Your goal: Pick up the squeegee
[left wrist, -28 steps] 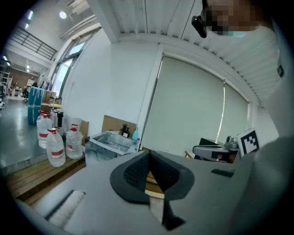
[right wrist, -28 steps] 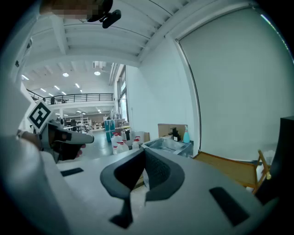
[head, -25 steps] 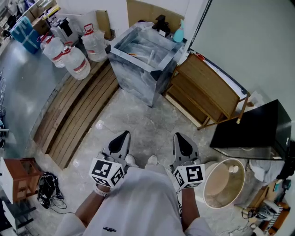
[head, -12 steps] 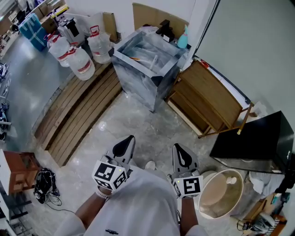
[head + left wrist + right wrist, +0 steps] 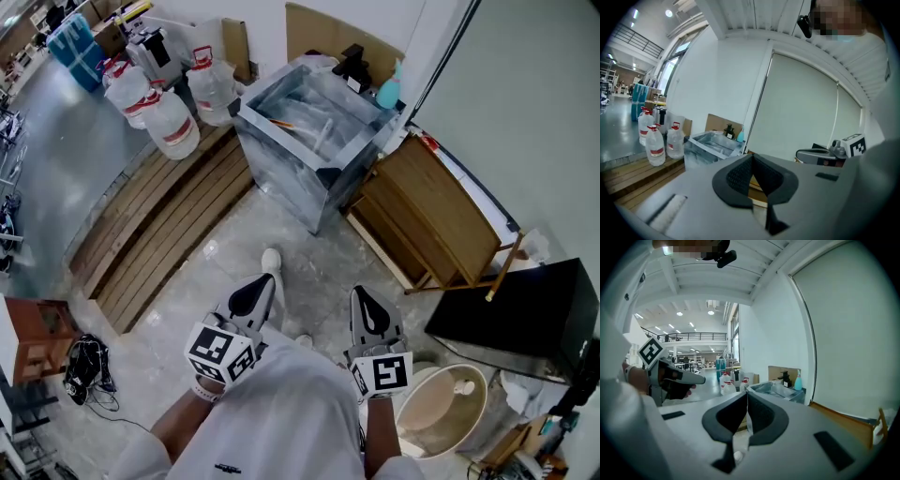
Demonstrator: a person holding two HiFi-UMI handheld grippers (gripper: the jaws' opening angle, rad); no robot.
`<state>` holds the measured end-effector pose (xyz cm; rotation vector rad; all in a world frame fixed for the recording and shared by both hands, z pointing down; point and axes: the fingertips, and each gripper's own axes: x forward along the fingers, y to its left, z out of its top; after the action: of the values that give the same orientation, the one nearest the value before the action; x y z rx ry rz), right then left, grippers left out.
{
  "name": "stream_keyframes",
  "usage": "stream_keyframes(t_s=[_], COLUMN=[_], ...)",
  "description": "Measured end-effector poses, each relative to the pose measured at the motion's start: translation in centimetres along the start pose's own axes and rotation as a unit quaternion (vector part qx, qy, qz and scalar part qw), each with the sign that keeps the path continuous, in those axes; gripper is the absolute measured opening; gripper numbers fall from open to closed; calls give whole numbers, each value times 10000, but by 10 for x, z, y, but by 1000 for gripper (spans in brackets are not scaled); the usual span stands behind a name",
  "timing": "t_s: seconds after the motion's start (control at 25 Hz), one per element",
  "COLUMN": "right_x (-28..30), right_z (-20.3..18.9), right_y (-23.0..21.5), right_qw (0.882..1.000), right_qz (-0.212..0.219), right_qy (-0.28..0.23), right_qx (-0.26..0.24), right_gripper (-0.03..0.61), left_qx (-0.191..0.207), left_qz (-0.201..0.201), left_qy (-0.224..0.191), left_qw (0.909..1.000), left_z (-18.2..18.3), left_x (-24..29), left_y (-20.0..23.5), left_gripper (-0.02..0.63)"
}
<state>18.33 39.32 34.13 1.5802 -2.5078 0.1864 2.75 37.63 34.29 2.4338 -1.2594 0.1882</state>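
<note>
**Grey stone floor, steel tub ahead, both grippers clenched on nothing**

Mottled grey stone floor (image 5: 309, 253), smooth and glossy, fills the middle of the head view. At 10 o'clock lies a long run of brown wooden slats (image 5: 159, 225), ribbed and straight-edged. At 2 o'clock one flat wooden frame (image 5: 441, 206) stands by the pale wall.

At 12 o'clock stands one box-shaped steel tub (image 5: 281, 178) with cloudy, brushed sides. Slim things lie inside it, one with an orange end, too small to name. The squeegee cannot be picked out in any view.

At 4 o'clock sits one matt black box (image 5: 525, 309), and at 5 o'clock one round beige bucket (image 5: 431, 427). One brown cardboard sheet (image 5: 323, 33) leans on the wall behind the tub.

At 11 o'clock stand at least three clear plastic jugs (image 5: 171, 127) with red caps and red-and-white labels, the print too small to read. One blue crate (image 5: 75, 42) sits beyond them. One teal bottle (image 5: 389, 94) stands at the tub's far corner.

At 6 o'clock, the left gripper (image 5: 262, 283) and the right gripper (image 5: 362, 296) are smooth grey shells with black textured pads. Each carries one cube of black-and-white square markers. In each gripper view the jaws are pressed together with nothing between them.

One white shoe (image 5: 272, 262) shows just beyond the left gripper's tip. One tangle of black cables (image 5: 84, 375) lies at 8 o'clock.
</note>
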Motion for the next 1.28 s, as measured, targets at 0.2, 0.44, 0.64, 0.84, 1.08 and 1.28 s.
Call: stream_keyframes(t_s=[0.2,0.44,0.64,0.84,1.08,1.28], right_x=[91,227,314,371,402,424], right_z=[11,44,67,79,58,53], right_y=[-17,-33,-52,-67,-85,-108], right_qw=[9999,9993,9990,9986,9942,9934], right_qz=[112,121,-20,-38,149,199], right_qy=[92,366,442,527,1049,1133], right_qx=[-37,1,19,34,191,2], right_gripper=[8,8,8,8,8,8], left_qx=[-94,-97,-92,-88,-213,-276], left_qz=[-157,-351,-485,-534,-643,-549], left_qy=[-46,-40,14,82,305,444], left_qw=[9998,9993,9988,9985,9972,9971], left_z=[28,96,138,162,164,160], left_x=[62,142,193,230,255,277], left_y=[63,156,221,258,263,273], left_gripper=[5,5,5,5,5,5])
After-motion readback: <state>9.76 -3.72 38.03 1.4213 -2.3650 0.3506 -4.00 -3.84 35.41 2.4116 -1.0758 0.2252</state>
